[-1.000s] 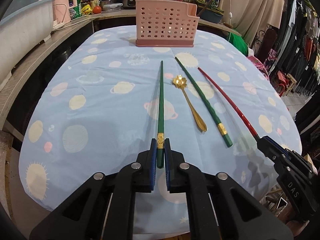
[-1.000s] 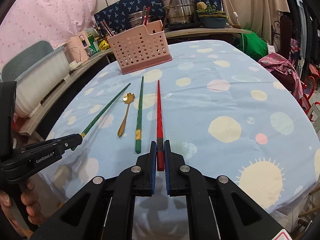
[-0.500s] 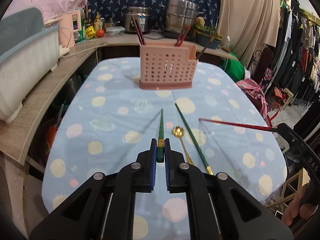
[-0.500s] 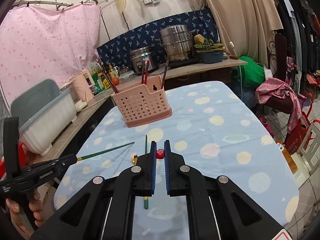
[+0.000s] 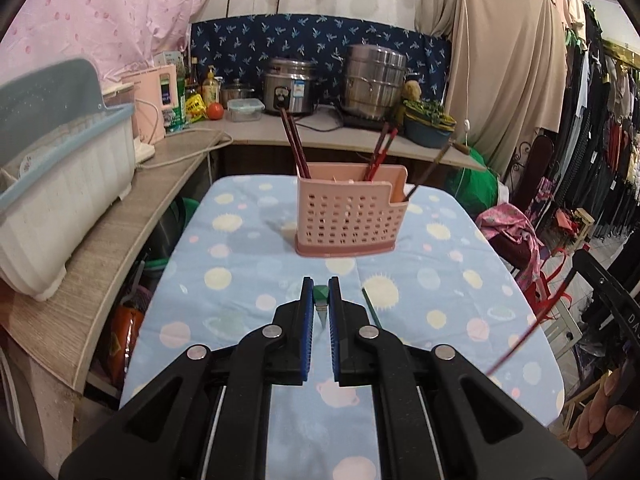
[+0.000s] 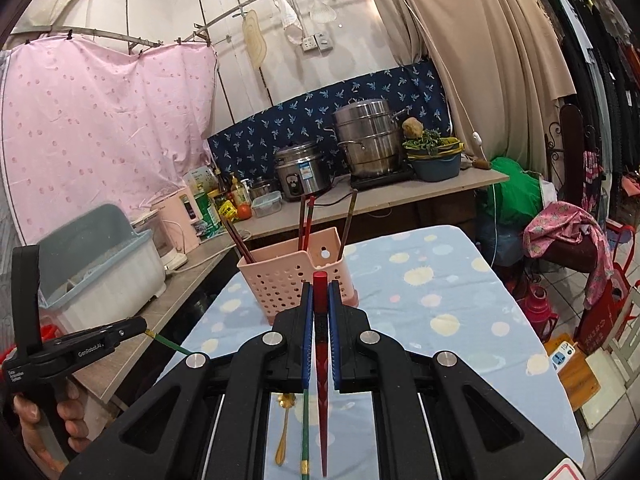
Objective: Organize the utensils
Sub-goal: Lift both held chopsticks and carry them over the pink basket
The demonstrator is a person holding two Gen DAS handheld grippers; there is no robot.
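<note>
Both grippers rose from the table [image 5: 256,240]: the left gripper [image 5: 321,300] lifted a green chopstick [image 5: 321,294], the right gripper [image 6: 320,300] a red chopstick [image 6: 321,360], tips swinging downward.

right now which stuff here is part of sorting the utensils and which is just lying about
Part of the job:
- green chopstick clamped in left gripper
- red chopstick clamped in right gripper
- second green chopstick on the table
- gold spoon
- pink utensil basket

Just lying about:
- rice cooker
- steel steamer pot
- dish rack
</note>
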